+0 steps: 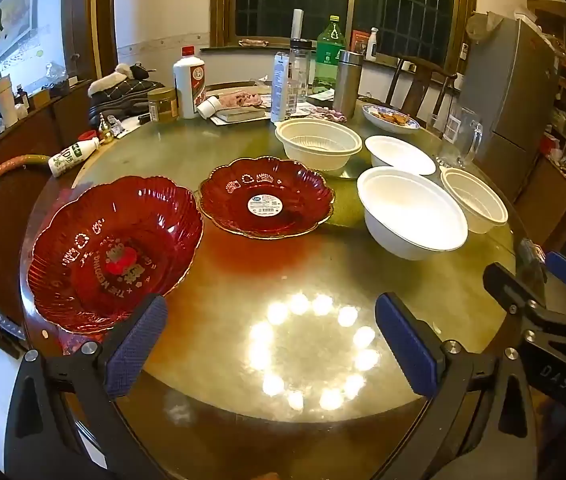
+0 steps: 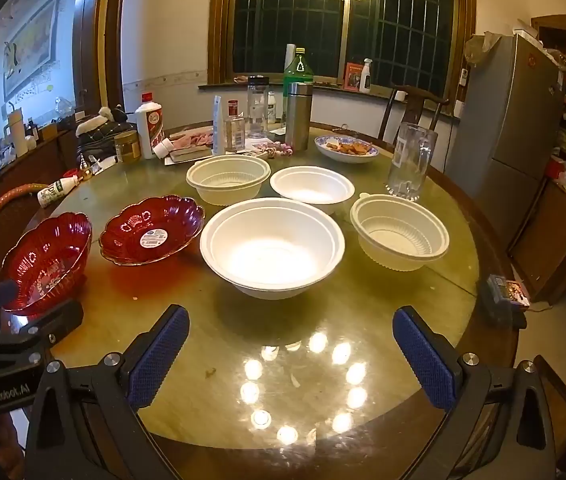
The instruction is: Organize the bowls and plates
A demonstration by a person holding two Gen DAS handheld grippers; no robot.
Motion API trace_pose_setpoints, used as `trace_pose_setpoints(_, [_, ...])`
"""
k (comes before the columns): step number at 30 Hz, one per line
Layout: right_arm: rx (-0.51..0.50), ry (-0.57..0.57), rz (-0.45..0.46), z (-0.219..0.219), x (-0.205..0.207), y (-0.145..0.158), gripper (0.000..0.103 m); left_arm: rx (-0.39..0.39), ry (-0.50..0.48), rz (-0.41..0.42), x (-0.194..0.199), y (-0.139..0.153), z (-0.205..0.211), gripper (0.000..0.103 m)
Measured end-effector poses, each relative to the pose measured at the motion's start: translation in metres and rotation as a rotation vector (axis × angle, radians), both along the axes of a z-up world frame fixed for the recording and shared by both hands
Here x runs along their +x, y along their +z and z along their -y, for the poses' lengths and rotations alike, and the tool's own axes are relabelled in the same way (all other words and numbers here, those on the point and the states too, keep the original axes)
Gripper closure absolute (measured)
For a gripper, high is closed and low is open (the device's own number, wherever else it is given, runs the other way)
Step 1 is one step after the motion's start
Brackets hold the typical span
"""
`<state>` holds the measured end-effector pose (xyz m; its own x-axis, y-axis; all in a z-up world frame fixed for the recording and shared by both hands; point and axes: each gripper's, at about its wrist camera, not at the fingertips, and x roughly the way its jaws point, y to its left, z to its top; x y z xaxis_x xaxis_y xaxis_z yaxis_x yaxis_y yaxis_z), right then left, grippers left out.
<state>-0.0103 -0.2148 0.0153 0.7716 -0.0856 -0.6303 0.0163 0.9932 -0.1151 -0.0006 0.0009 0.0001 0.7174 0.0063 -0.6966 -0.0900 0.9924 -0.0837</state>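
progress: honestly looks like nothing's sorted yet, my read is this is square one. Every dish sits on its own, no stacks, so all the grouping is left to do.
left gripper point(image 1: 271, 354): jaws spread wide apart, nothing between them, hanging over the bare near part of the glass-topped round table point(image 1: 323, 276).
right gripper point(image 2: 291, 364): same deal, wide apart and empty, just the lamp glare under it.
near red plate point(image 1: 113, 252): closest thing to the left claw, just beyond its left finger and off to the left, not touching as far as I can tell.
second red plate point(image 1: 266, 197): further back, dead ahead of the left claw, sticker in the middle.
big white bowl point(image 2: 272, 246): straight ahead of the right claw, near but clearly apart.
ribbed cream bowl point(image 2: 399, 232): right of the big one, a bit further.
plain white bowl point(image 2: 311, 188): behind the big one.
other ribbed cream bowl point(image 2: 228, 178): far left of the bowl group.
far stuff: glass mug point(image 2: 411, 162), bottles, a blue-patterned plate with food point(image 2: 346, 148).
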Motion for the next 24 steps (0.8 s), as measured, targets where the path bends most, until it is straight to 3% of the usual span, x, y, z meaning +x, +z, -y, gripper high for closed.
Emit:
trace_pose_setpoints(5, [0.006,-0.006,0.003,0.005,0.000,0.002,0.000,0.057,-0.016,0.021,-0.003,0.002,0.010,0.000])
trace_pose_setpoints(15, [0.027,-0.006,-0.019,-0.005,0.007,-0.008,0.000,0.005,0.003,-0.001,-0.002,-0.001,-0.006,0.000])
trace_pose_setpoints(24, [0.031,-0.009,-0.020,-0.008,0.008,-0.008,0.000,0.034,0.015,0.023,-0.004,0.002,-0.006,0.000])
